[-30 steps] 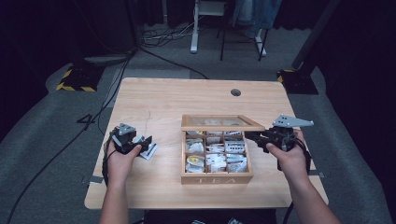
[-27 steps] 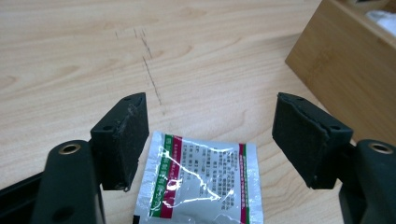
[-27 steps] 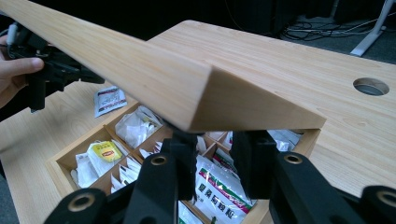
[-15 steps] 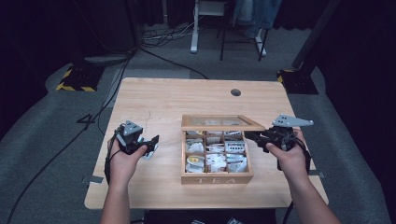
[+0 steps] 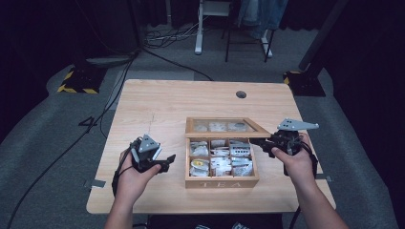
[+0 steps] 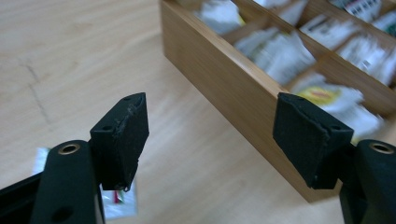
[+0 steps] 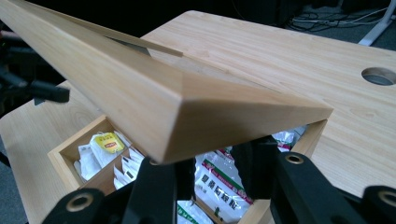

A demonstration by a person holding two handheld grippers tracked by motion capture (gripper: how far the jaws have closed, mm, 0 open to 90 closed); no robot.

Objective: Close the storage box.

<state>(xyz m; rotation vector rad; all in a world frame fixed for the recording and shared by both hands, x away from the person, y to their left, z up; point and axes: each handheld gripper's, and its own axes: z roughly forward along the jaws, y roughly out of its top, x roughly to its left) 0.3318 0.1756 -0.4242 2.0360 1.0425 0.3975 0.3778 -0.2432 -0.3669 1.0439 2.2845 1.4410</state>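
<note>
While the right tool (image 5: 260,141) is clamping the raised lid (image 7: 154,100) of the tea box (image 5: 222,180) at mid-worktop (image 5: 157,98), the left tool (image 5: 168,161), wide and empty, is nearing the box, so the next move probably calls for picking a sachet (image 6: 327,100).

Bare table (image 5: 157,102) spreads from nine o'clock round to twelve of the tea box (image 5: 222,160) — free passage there, up to the cable hole (image 5: 241,94) at one o'clock. The raised lid (image 5: 224,125) walls off the box's twelve o'clock edge, so the compartments can be entered from above or from six o'clock. At nine o'clock the box's side wall faces the left gripper (image 5: 166,161), its jaws apart — a loose tea bag (image 6: 116,200) lies beneath it. At three o'clock the right gripper (image 5: 260,141) clamps the lid's corner.
</note>
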